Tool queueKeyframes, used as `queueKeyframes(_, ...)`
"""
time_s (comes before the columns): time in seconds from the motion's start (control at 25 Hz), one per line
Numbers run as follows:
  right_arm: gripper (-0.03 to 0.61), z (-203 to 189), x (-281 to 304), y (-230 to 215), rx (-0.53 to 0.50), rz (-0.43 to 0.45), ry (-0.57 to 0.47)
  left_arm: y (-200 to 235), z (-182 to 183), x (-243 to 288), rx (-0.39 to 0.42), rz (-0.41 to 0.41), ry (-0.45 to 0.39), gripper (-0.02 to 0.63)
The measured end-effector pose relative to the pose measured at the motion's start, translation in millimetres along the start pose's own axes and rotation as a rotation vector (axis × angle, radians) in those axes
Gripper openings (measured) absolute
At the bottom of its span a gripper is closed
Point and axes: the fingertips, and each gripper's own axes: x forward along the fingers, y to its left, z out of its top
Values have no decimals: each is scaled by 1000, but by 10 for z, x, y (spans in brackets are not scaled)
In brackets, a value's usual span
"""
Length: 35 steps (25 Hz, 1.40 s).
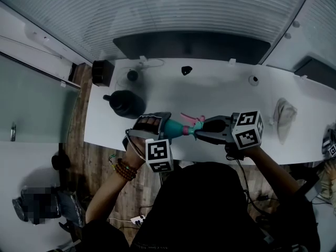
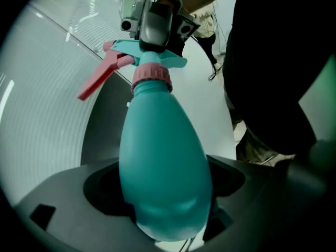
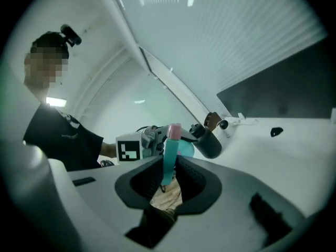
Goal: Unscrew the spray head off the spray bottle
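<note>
1. The teal spray bottle [image 1: 175, 128] is held in the air over the near edge of the white table [image 1: 220, 88]. It lies roughly level, with its base to the left and the spray head [image 1: 195, 126] to the right.
2. The left gripper [image 1: 156, 126] is clamped on the fat lower part of the bottle. In the left gripper view both jaws press on the body [image 2: 163, 161], and the very bottom is cut off by the frame edge.
3. The right gripper [image 1: 202, 128] is closed tight on the spray head. In its own view a thin teal piece with a pink top [image 3: 169, 156] sits pinched between the jaws. Most of the bottle is hidden behind it.
4. From the left gripper view you get the pink collar [image 2: 151, 79] and the pink trigger [image 2: 100, 75] sticking out left. The nozzle end is covered by the right gripper, so I can't make it out.
5. The person's dark top [image 1: 210, 209] blocks the near table edge in the head view.
6. Further back on the left there's a dark jug-looking thing [image 1: 126, 104], too dark to say what it is. A crumpled cloth [image 1: 283, 117] lies far off to the right.
</note>
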Motion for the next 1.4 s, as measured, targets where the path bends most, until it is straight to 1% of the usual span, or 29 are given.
queueKeyframes(0.08, 75, 11, -22, 36, -105, -27, 47, -70, 20, -16, -51, -74, -41, 419)
queueKeyframes(0.16, 74, 22, -46, 69, -223, -60, 95, -131, -5, -21, -83, -131, -76, 419)
queueKeyframes(0.24, 74, 42, -75, 115, -334, -83, 136, -165, -30, -29, -85, -160, -101, 419)
queueKeyframes(0.32, 74, 57, -93, 175, -455, -101, 183, -230, -32, -27, -90, -210, -137, 419)
queueKeyframes(0.4, 74, 56, -93, 246, -603, -128, 236, -336, 16, -32, -133, -299, -212, 419)
queueKeyframes(0.48, 74, 28, -92, 293, -764, -184, 301, -434, 104, -38, -191, -392, -309, 419)
queueKeyframes(0.52, 74, 8, -94, 302, -844, -218, 340, -474, 140, -31, -209, -425, -351, 419)
queueKeyframes(0.6, 74, -36, -94, 324, -965, -272, 410, -539, 174, 10, -222, -455, -409, 419)
queueKeyframes(0.68, 73, -80, -110, 347, -1022, -298, 452, -577, 170, 67, -237, -457, -444, 419)
queueKeyframes(0.76, 72, -91, -150, 356, -1030, -312, 449, -585, 147, 120, -268, -443, -473, 419)
queueKeyframes(0.88, 72, -21, -250, 353, -983, -320, 379, -527, 105, 167, -334, -395, -530, 419)
queueKeyframes(0.96, 72, 66, -343, 367, -935, -316, 307, -410, 74, 153, -402, -329, -590, 419)
queueKeyframes(1.04, 72, 168, -441, 385, -882, -308, 217, -242, 50, 85, -486, -241, -685, 419)
queueKeyframes(1.12, 72, 282, -529, 397, -803, -298, 84, -81, 34, -5, -563, -149, -797, 419)
queueKeyframes(1.2, 72, 362, -618, 369, -681, -298, -57, 36, 32, -62, -626, -71, -894, 419)
queueKeyframes(1.24, 72, 368, -666, 334, -625, -298, -109, 72, 46, -69, -652, -41, -930, 419)
queueKeyframes(1.32, 72, 341, -755, 251, -530, -293, -201, 98, 104, -34, -691, 8, -978, 419)
queueKeyframes(1.4, 72, 269, -837, 159, -445, -277, -296, 84, 189, 57, -711, 56, -1008, 419)
